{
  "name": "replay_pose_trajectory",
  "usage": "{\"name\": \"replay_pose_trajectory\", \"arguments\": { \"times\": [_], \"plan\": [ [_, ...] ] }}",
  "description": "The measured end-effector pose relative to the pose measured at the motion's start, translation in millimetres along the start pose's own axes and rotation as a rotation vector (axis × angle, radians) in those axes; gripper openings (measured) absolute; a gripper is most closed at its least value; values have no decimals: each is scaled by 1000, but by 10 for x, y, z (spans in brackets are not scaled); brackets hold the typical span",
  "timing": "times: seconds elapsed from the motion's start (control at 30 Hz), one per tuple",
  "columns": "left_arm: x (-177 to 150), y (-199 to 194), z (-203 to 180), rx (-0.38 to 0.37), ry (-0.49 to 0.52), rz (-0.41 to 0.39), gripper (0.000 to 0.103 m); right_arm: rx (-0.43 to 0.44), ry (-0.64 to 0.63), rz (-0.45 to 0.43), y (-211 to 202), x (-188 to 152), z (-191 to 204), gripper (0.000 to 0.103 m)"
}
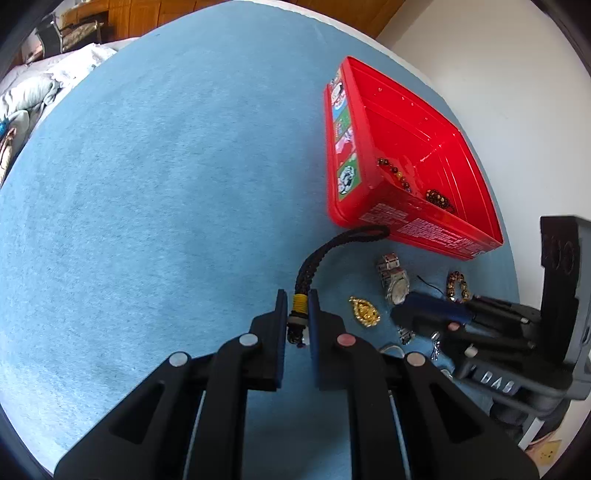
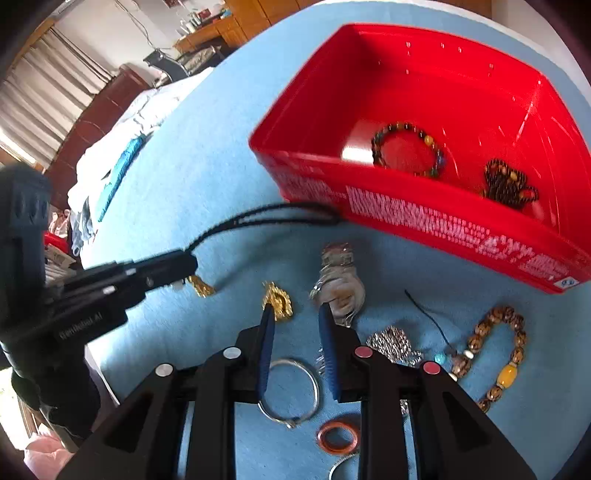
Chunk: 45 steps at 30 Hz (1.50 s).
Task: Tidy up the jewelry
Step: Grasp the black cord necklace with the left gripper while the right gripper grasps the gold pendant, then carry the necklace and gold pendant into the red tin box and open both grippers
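Black braided cord (image 1: 325, 254) is pinched at its yellow-wrapped end by the left claw (image 1: 298, 306), its loop touching the red box (image 1: 384, 221) near the surface's (image 1: 147, 184) far right edge. Right claw (image 2: 295, 314) hovers slightly parted, empty, over a gold pendant (image 2: 277, 301) and watch (image 2: 341, 288).

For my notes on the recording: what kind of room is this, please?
Probably a bedroom in a home. The jewelry lies on a blue sheet like a bed cover, crumpled bedding lies beyond it, and curtains and wooden cabinets stand behind.
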<state>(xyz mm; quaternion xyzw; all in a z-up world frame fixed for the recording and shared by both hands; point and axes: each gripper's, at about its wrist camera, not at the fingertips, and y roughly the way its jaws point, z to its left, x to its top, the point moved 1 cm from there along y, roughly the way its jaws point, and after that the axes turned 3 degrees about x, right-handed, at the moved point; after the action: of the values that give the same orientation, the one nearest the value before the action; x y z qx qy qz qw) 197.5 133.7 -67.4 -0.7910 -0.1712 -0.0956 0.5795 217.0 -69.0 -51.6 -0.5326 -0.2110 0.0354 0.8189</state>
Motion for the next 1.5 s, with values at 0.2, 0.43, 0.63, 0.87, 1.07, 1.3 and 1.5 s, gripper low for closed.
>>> {"name": "replay_pose_trajectory", "arguments": {
  "times": [0.2,0.43,0.63,0.87,1.07,1.3,1.5],
  "plan": [
    [-46,-29,29,-7,8,-5,9,15,-55,16,25,16,140,25],
    [-78,5,72,-23,4,12,9,-23,-63,88,293,56,161,25],
    [-57,63,21,-28,6,19,9,-33,-75,102,324,44,164,23],
    [-52,82,-33,-28,4,19,9,-15,-73,79,300,29,257,19],
    [-38,-86,-101,-48,11,-21,9,2,-60,4,-87,-8,137,19],
    [39,-430,-344,-93,51,-101,9,-18,-34,-122,-644,-13,-59,20],
    [238,-735,-676,-135,102,-197,9,-39,10,-219,-1031,89,-285,19]
  ]
}}
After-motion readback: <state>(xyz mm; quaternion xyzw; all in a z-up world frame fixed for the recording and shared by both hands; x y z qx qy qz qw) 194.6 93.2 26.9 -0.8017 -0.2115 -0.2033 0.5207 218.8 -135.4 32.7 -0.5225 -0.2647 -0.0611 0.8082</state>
